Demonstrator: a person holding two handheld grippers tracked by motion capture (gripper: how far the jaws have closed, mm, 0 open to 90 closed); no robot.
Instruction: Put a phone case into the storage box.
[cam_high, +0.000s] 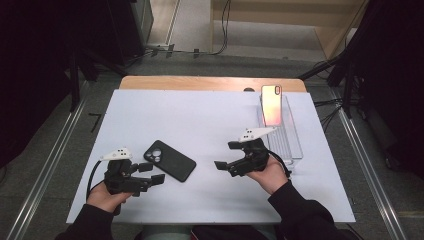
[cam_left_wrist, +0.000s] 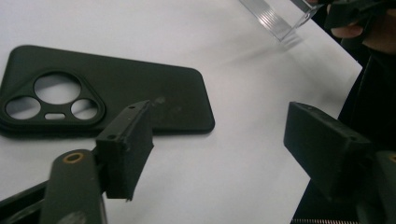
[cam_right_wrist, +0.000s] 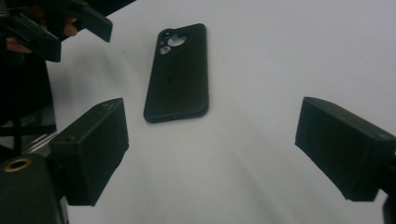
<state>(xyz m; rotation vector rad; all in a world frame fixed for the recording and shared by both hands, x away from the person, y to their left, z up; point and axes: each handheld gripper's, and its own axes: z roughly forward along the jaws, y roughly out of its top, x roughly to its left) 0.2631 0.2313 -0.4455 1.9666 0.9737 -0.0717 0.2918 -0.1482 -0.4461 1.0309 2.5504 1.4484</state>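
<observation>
A black phone case (cam_high: 169, 160) lies back up on the white table top (cam_high: 200, 120), its camera cut-outs toward the far left. In the left gripper view the phone case (cam_left_wrist: 116, 88) is just beyond the near jaw. My left gripper (cam_high: 151, 173) stands open at the case's near end, with nothing between its jaws (cam_left_wrist: 224, 149). My right gripper (cam_high: 226, 155) is open too and points left at the phone case (cam_right_wrist: 180, 74) from some way off, its jaws (cam_right_wrist: 210, 154) over bare table. A phone (cam_high: 271, 105) with a pink-orange back stands upright in a clear stand (cam_high: 287, 142).
The clear stand sits near the table's right edge, just behind the right hand. A wooden strip (cam_high: 210, 82) runs along the far edge of the table. Cables and dark equipment lie on the floor beyond. The left gripper (cam_right_wrist: 60, 28) appears at the upper left of the right gripper view.
</observation>
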